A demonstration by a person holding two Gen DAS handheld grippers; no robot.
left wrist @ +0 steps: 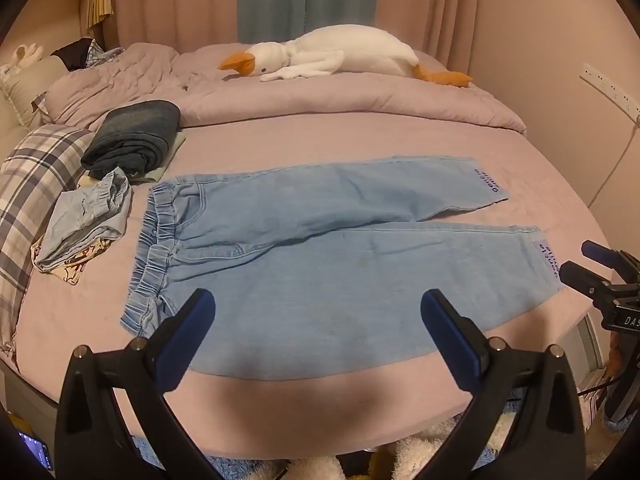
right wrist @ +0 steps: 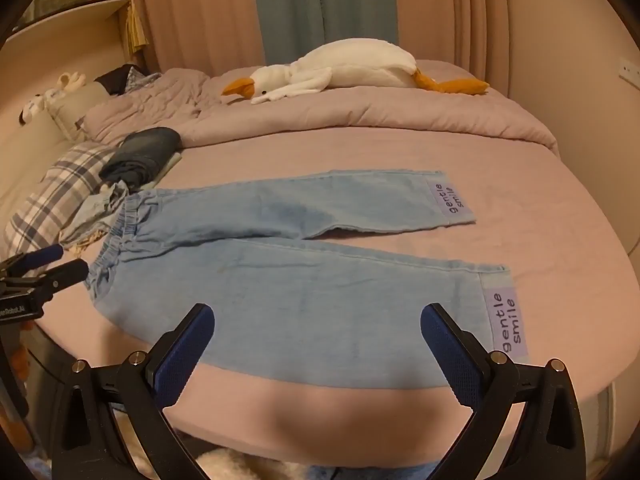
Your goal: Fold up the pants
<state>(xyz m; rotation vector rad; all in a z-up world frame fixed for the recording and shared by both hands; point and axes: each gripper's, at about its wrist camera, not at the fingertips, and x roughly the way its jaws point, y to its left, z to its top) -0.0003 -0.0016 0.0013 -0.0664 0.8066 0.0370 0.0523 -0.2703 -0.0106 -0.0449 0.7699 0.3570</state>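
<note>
The light blue pants lie flat on the bed, close to its near edge. The waistband is toward the left side, and both legs reach to the right. Each leg end has a purple label that says "gentle smile". Only the right wrist view shows those words clearly. The left gripper and the right gripper both hover above the near edge with their fingers wide open, holding nothing. A pile of folded clothes sits near the bed's left edge. A white toy goose rests on the blanket at the far edge.
</note>
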